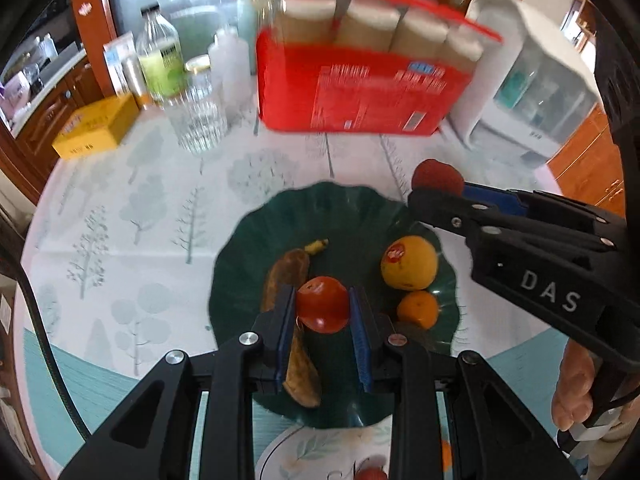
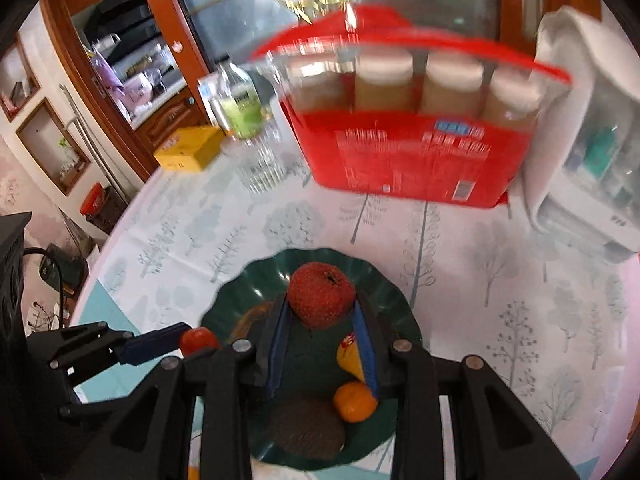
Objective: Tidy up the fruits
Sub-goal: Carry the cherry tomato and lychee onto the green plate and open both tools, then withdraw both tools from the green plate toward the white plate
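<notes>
A dark green scalloped plate (image 1: 352, 208) (image 2: 256, 280) sits on the tree-print tablecloth. On it lie a browned banana (image 1: 286, 276), a yellow-orange fruit with a sticker (image 1: 409, 263) (image 2: 347, 354) and a small orange (image 1: 418, 308) (image 2: 354, 402). A brown rough fruit (image 2: 306, 428) lies at the plate's near side. My left gripper (image 1: 323, 308) is shut on a small red tomato (image 1: 322, 304) (image 2: 199, 341) above the plate. My right gripper (image 2: 322, 312) (image 1: 438, 184) is shut on a red apple (image 2: 321, 294) (image 1: 437, 176) over the plate.
A red pack of four cups (image 1: 368, 72) (image 2: 412, 128) stands behind the plate. A white appliance (image 1: 532, 76) (image 2: 592, 140) is at the right. A glass jar (image 1: 198, 108), bottles (image 1: 160, 60) and a yellow box (image 1: 96, 126) (image 2: 188, 148) stand at the back left.
</notes>
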